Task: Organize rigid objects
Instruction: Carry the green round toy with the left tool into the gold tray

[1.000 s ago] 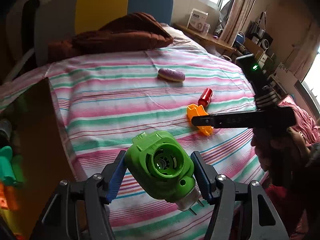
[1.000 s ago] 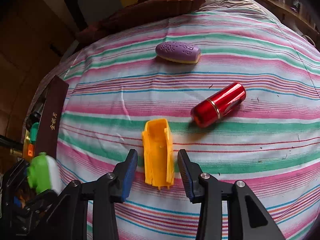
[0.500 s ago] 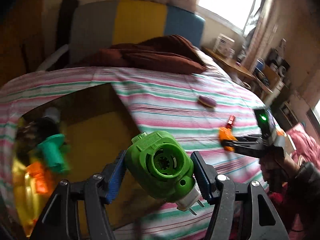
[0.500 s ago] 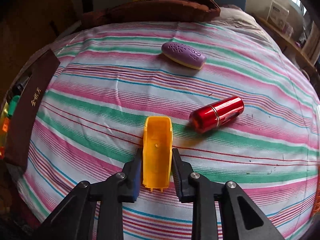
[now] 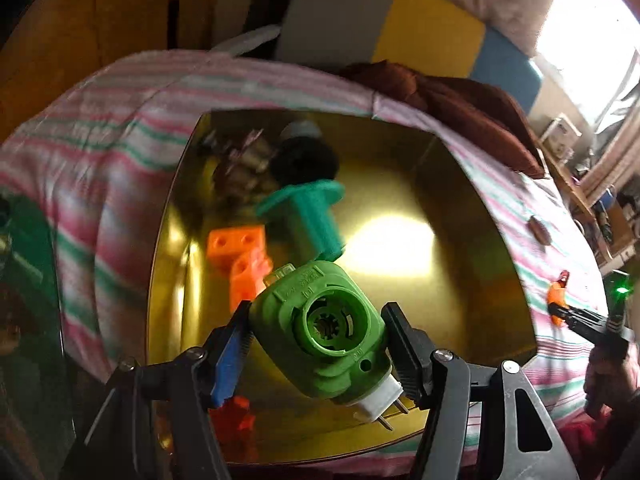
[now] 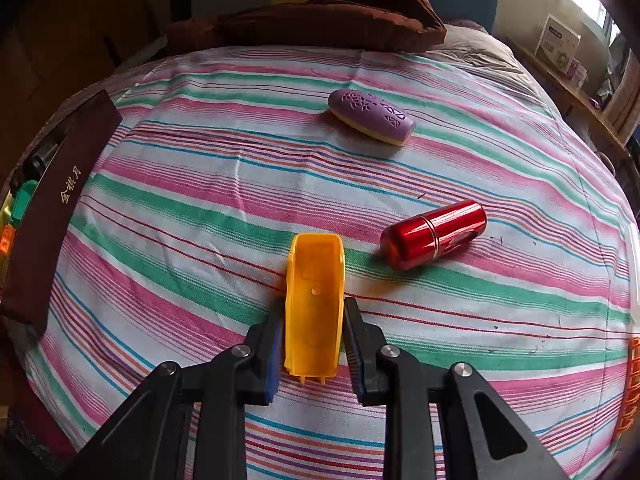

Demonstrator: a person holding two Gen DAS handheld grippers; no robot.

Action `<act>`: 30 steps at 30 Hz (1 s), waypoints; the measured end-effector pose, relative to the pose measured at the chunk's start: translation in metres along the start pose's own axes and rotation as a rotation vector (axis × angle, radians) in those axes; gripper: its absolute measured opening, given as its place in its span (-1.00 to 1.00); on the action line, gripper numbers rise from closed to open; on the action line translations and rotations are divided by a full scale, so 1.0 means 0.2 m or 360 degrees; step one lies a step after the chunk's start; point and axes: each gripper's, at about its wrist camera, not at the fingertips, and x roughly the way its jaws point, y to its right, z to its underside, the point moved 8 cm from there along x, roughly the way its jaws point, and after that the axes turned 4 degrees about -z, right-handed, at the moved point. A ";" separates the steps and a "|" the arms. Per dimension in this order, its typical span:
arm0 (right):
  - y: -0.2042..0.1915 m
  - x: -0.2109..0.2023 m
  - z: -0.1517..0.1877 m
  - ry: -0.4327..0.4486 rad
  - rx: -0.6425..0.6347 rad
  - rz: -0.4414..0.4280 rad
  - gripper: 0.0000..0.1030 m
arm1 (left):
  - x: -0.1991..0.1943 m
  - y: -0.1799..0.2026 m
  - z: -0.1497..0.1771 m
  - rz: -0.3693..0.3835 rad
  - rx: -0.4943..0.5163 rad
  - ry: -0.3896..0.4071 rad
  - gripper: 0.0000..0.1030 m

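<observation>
Striped bedding (image 6: 248, 184) carries everything, a gold-lined box (image 5: 460, 240) sunk at its edge. Left gripper (image 5: 316, 344) clamps a green plug (image 5: 320, 328) above the box (toys already inside); dropped from here, its prongs could catch the orange blocks (image 5: 240, 256). Right gripper (image 6: 314, 344) pinches a yellow shell (image 6: 315, 300), which might buckle. Gold characters mark the box's lid (image 6: 68, 188), unreadable.

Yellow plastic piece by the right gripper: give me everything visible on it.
The yellow plastic piece is a long, shallow trough-shaped shell, glossy moulded plastic, hollow side up, with a small stud in its floor and short tabs at its near end. It lies flat on the striped bedsheet, pinched at its long sides by the right hand-held gripper.
</observation>
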 end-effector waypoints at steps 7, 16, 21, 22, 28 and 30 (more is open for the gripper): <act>0.00 -0.01 0.00 0.0004 -0.0011 0.0013 -0.50 | 0.08 -0.03 0.09 -0.0062 0.0020 -0.0073 0.26; 0.00 -0.01 0.00 0.0005 -0.0011 0.0015 -0.50 | 0.03 -0.07 0.07 -0.0127 -0.0003 -0.0023 0.37; 0.00 -0.01 0.00 0.0010 -0.0021 0.0026 -0.50 | -0.04 -0.07 0.05 -0.0165 0.0005 0.0045 0.36; 0.00 -0.01 0.00 0.0012 -0.0028 0.0032 -0.50 | -0.06 -0.07 0.03 -0.0185 0.0022 0.0074 0.37; -0.02 -0.01 0.01 0.0015 -0.0092 0.0072 -0.50 | -0.18 -0.05 -0.03 -0.0273 0.0077 0.0231 0.40; -0.02 -0.01 0.01 0.0019 -0.0097 0.0075 -0.50 | -0.19 -0.04 -0.04 -0.0285 0.0090 0.0251 0.41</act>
